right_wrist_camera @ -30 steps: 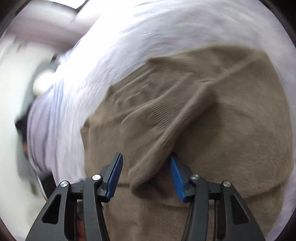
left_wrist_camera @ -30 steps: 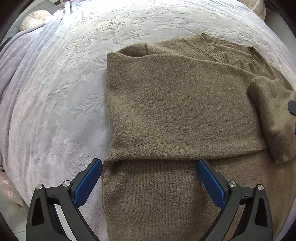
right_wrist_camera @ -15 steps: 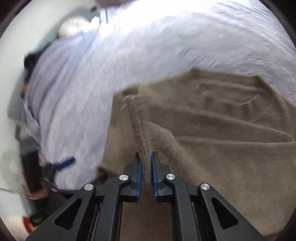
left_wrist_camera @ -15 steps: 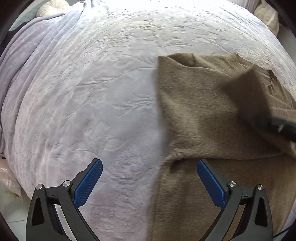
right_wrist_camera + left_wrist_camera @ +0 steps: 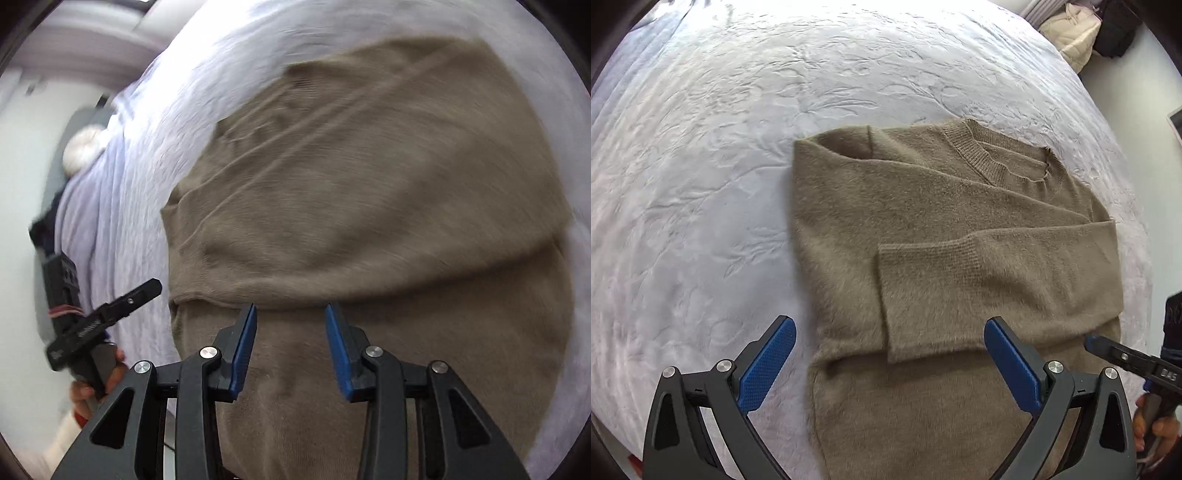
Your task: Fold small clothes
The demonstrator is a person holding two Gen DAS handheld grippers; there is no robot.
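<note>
A brown knit sweater [image 5: 923, 229] lies flat on the pale lilac bedspread [image 5: 701, 184], neckline [image 5: 1001, 162] at the far side. Both sleeves are folded across its chest, and the cuff of the upper sleeve [image 5: 897, 295] ends mid-body. My left gripper [image 5: 888, 354] is wide open and empty, hovering over the sweater's lower part. My right gripper [image 5: 290, 343] is open and empty above the sweater [image 5: 369, 192], just below the folded sleeve's edge. It also shows at the right edge of the left wrist view [image 5: 1123, 360].
A cream bag [image 5: 1071, 37] and a dark item lie on the floor beyond the bed's far right corner. A round white cushion [image 5: 83, 147] sits at the head of the bed. The left tool [image 5: 107, 314] and the hand holding it appear at the bed's edge.
My right gripper carried the sleeve across the chest, let it go and opened. The sleeve now lies flat over the body. My left gripper stayed open while its view swung over the sweater.
</note>
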